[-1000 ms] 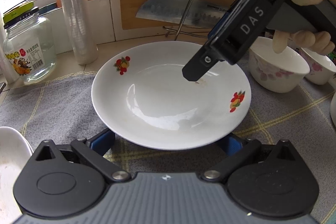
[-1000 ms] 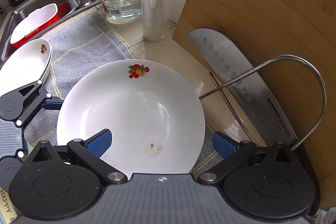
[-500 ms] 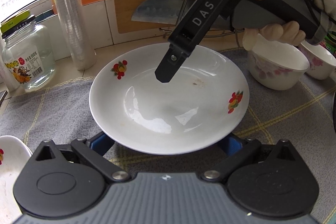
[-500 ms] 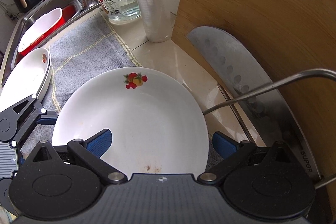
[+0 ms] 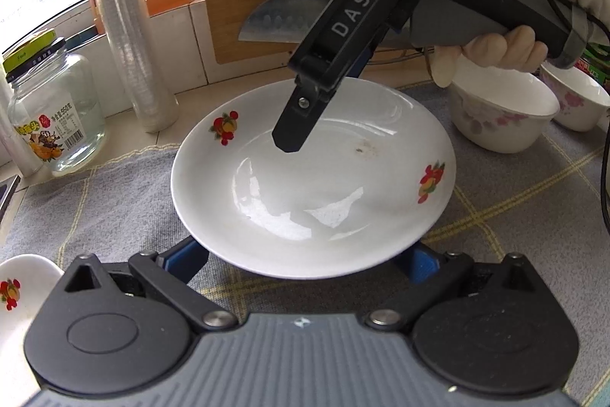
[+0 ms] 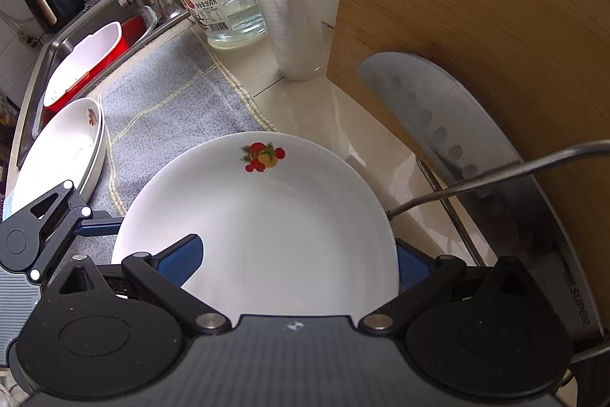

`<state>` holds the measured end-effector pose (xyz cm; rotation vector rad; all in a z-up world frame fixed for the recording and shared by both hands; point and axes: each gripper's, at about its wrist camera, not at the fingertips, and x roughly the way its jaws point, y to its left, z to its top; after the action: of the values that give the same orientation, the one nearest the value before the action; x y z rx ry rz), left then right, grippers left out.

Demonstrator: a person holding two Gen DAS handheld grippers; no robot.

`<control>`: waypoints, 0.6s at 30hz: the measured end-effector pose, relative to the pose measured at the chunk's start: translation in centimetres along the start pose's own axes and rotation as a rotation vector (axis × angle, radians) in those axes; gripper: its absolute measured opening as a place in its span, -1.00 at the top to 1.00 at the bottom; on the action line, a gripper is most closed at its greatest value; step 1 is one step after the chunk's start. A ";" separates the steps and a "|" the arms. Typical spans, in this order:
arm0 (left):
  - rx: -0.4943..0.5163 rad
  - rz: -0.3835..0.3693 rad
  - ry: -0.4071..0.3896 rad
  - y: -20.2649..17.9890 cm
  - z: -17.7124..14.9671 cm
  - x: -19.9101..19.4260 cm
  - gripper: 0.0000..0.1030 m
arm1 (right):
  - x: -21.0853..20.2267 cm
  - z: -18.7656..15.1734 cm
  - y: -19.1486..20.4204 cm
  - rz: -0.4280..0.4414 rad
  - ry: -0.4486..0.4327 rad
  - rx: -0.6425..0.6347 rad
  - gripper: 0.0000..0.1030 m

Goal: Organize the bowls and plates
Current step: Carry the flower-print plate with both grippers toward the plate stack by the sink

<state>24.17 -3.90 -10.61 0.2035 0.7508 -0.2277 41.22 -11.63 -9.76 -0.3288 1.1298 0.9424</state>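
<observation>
Nearest, the left gripper [image 5: 305,254] is spread wide around the near rim of a white fruit-print plate [image 5: 312,178] lying on the grey cloth [image 5: 114,193]; the right gripper [image 6: 297,258] hovers open over it. Glazed china looks stiff, slippery and breakable, best pinched at the rim. Beyond stand two floral bowls [image 5: 499,117], with one more plate [image 6: 57,155] near the sink.
</observation>
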 end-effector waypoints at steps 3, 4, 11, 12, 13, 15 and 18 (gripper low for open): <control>0.011 -0.003 -0.006 0.1 -0.1 -0.1 -0.98 | 0.0 -0.2 -0.1 0.008 0.009 -0.013 -1.00; 0.012 -0.004 -0.006 0.1 -0.1 -0.1 -0.98 | 0.1 -0.2 -0.1 0.009 0.010 -0.015 -1.00; 0.019 -0.014 -0.013 0.4 -0.1 0.1 -0.98 | 0.6 0.1 0.3 -0.006 0.016 -0.044 -1.00; 0.020 -0.015 -0.016 0.4 -0.2 0.1 -0.98 | 0.6 0.1 0.3 -0.007 0.016 -0.047 -1.00; 0.020 -0.017 -0.018 0.5 -0.2 0.1 -0.98 | 0.7 0.1 0.4 -0.009 0.018 -0.049 -1.00; 0.019 -0.020 -0.020 0.5 -0.2 0.2 -0.98 | 0.6 0.1 0.3 -0.007 0.020 -0.050 -1.00; 0.018 -0.025 -0.021 0.6 -0.3 0.2 -0.99 | 0.7 0.2 0.3 -0.004 0.024 -0.048 -1.00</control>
<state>24.30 -3.29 -10.87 0.2090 0.7313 -0.2599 41.15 -11.01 -10.19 -0.3822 1.1298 0.9656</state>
